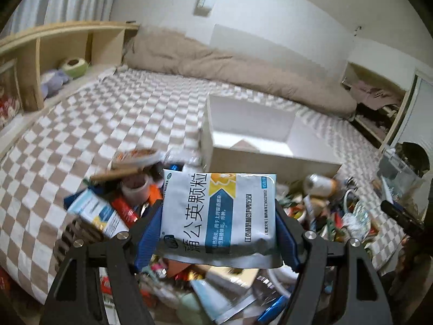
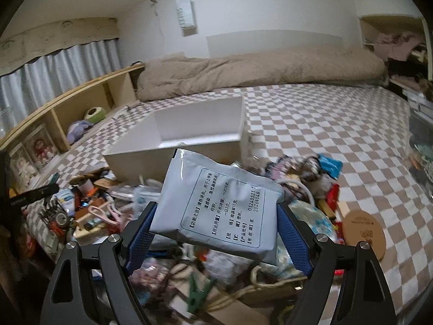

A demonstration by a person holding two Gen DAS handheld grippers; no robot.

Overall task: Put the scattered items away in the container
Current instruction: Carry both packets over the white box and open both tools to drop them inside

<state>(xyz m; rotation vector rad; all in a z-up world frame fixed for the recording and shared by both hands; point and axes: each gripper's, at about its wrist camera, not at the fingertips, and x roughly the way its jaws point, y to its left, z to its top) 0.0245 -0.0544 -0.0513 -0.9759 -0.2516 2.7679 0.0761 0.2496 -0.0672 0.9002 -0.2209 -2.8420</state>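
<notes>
My left gripper (image 1: 216, 224) is shut on a white, blue and yellow medicine sachet (image 1: 219, 211), its blue pads pressing both side edges, held above the pile. My right gripper (image 2: 216, 227) is shut on a grey sachet with black print (image 2: 219, 208), clamped by its edges and tilted. An open white box (image 1: 270, 159) stands on the checked bed just beyond the pile; the same white box (image 2: 173, 149) shows ahead and left in the right wrist view. A heap of scattered items (image 1: 130, 203) lies beneath both grippers, and the heap of scattered items (image 2: 305, 184) spreads right as well.
A beige duvet (image 1: 230, 62) lies along the far wall. A wooden shelf (image 1: 48, 54) with soft toys runs along the left. A round cork coaster (image 2: 364, 233) lies at the right of the heap. The other gripper's dark body (image 1: 403, 219) shows at the right edge.
</notes>
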